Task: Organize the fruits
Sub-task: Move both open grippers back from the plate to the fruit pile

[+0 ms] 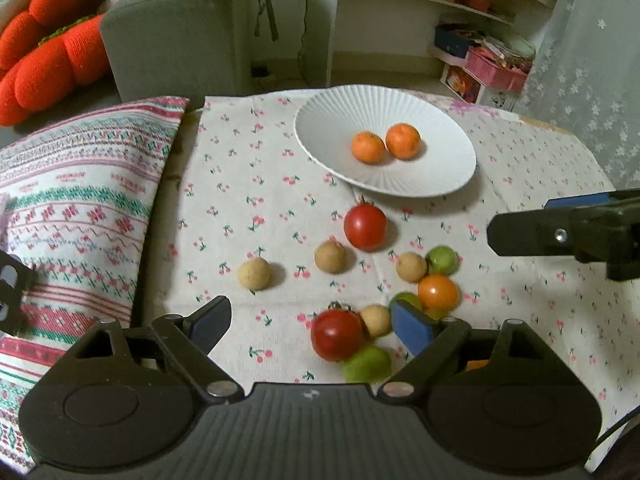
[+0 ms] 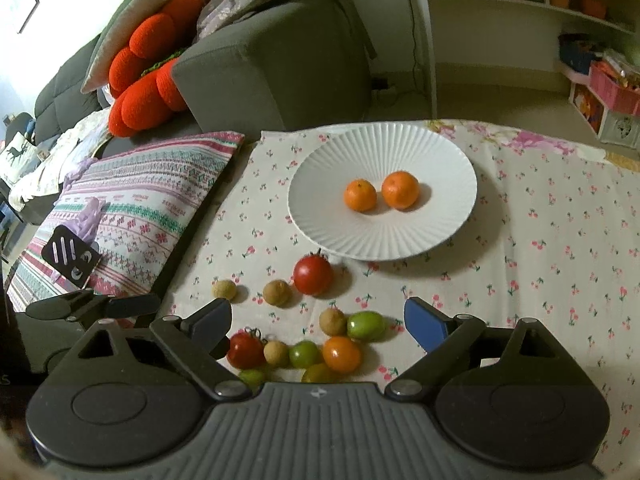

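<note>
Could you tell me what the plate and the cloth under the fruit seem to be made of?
The plate looks like glazed white ceramic or porcelain: smooth with a soft sheen and fine ribs running out to the rim, though melamine cannot be excluded. The cloth looks like matte woven cotton printed with cherries, with a visible fold line.

Landmark: plate, on surface toward its far side. Two mandarins in plate, side by side, touching or nearly so. Tomato on surface just before plate's near-left rim. Two longans left of that tomato, nearer than plate, apart from each other. Fruit cluster further before plate, pieces touching. Patterned cushion left of plate, beside surface. Sofa behind plate, to left. Shelf unit behind plate, to right.
</note>
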The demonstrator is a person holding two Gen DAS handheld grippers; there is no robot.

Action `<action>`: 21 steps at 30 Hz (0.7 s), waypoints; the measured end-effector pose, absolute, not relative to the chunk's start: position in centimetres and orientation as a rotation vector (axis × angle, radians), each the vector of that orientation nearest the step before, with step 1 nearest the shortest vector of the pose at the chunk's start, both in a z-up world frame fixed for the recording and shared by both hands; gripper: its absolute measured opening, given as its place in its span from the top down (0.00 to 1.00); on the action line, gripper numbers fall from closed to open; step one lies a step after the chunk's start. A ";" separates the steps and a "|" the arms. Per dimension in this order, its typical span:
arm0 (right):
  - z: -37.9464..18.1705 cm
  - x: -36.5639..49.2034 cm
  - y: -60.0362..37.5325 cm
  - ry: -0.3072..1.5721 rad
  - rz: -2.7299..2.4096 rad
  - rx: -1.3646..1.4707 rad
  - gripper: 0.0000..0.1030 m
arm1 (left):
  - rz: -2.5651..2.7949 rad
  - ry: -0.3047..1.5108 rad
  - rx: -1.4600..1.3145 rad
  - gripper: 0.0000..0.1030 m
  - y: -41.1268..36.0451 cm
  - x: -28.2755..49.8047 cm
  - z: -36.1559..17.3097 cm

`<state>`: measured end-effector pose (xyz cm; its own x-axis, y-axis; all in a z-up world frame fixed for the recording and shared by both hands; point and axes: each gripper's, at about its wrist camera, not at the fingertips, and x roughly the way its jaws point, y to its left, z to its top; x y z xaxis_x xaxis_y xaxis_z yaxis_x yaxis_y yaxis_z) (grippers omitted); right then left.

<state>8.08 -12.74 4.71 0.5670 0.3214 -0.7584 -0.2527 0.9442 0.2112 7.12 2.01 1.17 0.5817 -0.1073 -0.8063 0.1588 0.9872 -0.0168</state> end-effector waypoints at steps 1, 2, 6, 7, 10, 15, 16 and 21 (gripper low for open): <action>4.4 7.9 -12.8 0.914 0.341 0.083 0.11 | -0.156 0.942 0.060 0.20 2.0 7.0 1.0; 4.2 7.7 -13.0 0.920 0.342 0.083 0.11 | -0.162 0.948 0.057 0.21 2.0 7.1 0.7; 2.7 6.9 -13.9 0.948 0.339 0.091 0.11 | -0.189 0.982 0.030 0.33 2.4 7.4 -0.5; 2.3 6.8 -14.1 0.961 0.340 0.100 0.12 | -0.201 0.988 0.027 0.34 2.5 7.4 -0.7; 1.1 6.4 -14.6 1.003 0.338 0.104 0.16 | -0.231 0.993 0.022 0.37 2.3 7.4 -1.0; -0.3 5.8 -13.8 1.033 0.341 0.030 0.22 | -0.257 0.990 0.029 0.38 1.7 7.5 -1.4; -0.6 5.7 -13.5 1.036 0.341 0.005 0.23 | -0.264 0.986 0.040 0.38 1.5 7.5 -1.5; -0.8 5.5 -13.3 1.031 0.344 -0.039 0.30 | -0.277 1.000 0.049 0.44 1.4 8.0 -2.0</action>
